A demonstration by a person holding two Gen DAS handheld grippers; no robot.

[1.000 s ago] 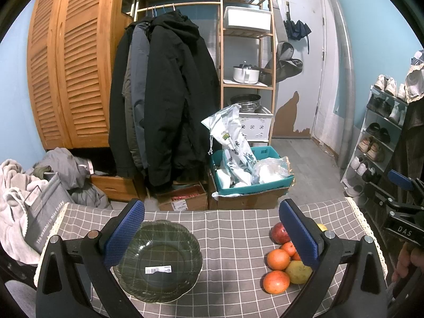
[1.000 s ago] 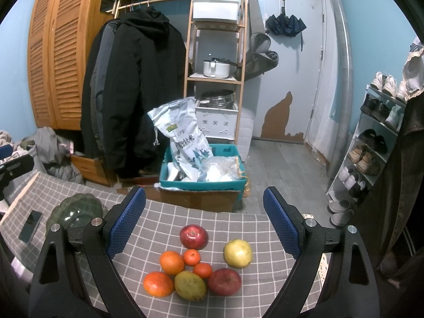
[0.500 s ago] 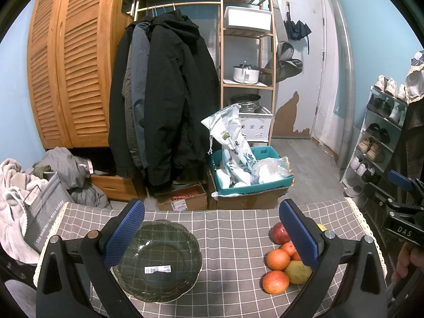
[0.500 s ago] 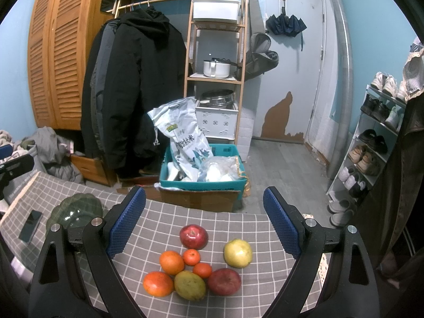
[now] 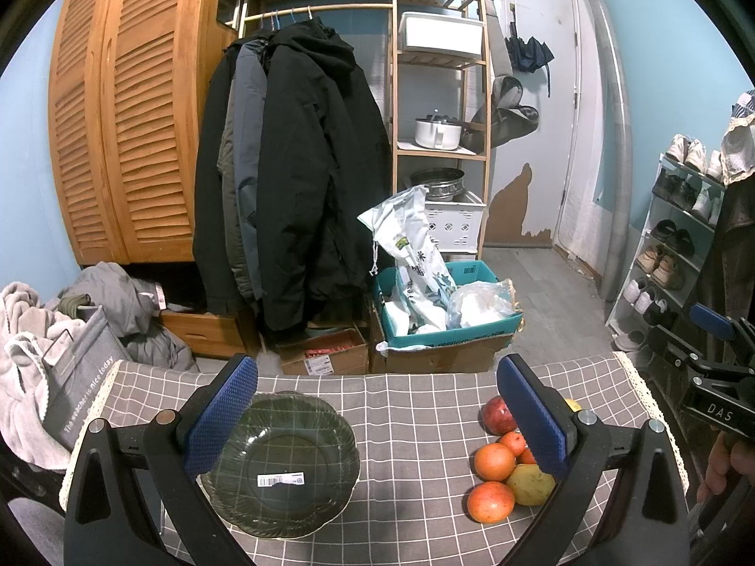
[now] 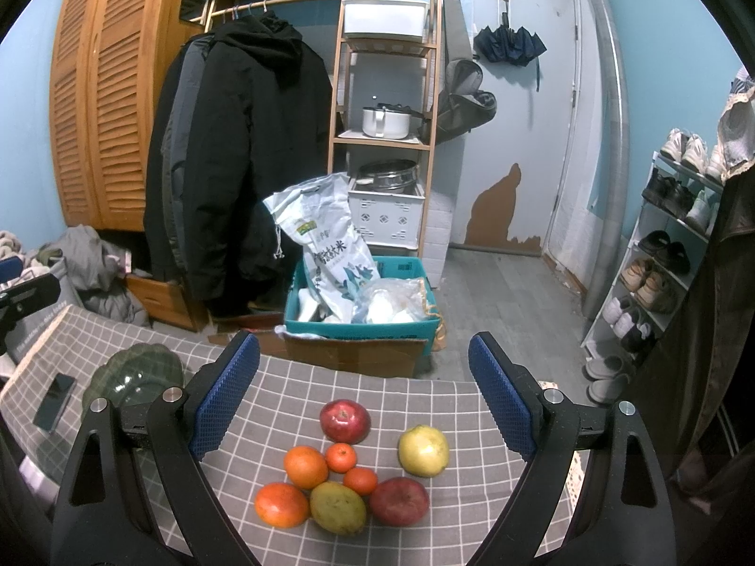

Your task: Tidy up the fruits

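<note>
Item 1, left gripper (image 5: 375,417): jaws spread wide, nothing between them. I hold it over the green glass bowl (image 5: 283,460), which sits lower left of centre in the left wrist view, on the grey checked tablecloth (image 5: 406,429).

Item 2, right gripper (image 6: 363,403): jaws likewise released and carrying nothing, poised above the fruit.

Item 3, fruit, seven pieces, lower centre of the right wrist view, loosely clustered: red apple (image 6: 345,420) at the top; yellow-green apple (image 6: 423,450) to the right, slightly apart; large orange (image 6: 306,466); two small mandarins (image 6: 340,457) (image 6: 360,480); a red-orange fruit (image 6: 281,504) lower left; a yellow-green mango (image 6: 338,507); a dark red apple (image 6: 399,501) lower right.

Item 4, progress: by my reading, none yet. The bowl holds no fruit, and every piece lies on the cloth, well apart from it. All seven remain to be moved, assuming the bowl is the destination.

Item 5, writing:
- White barcode sticker (image 5: 279,479) on the bowl; digits too small to read.
- Grey bag (image 5: 78,396), left edge of the left wrist view: "The weather is nice today".
- "DAS" on the black fitting (image 5: 717,410) at the right edge.
- White sack (image 6: 325,250) in the teal crate (image 6: 358,330): Chinese characters, not clearly legible to me.
- Phone (image 6: 54,402) on the cloth, far left of the right wrist view; screen dark.
</note>
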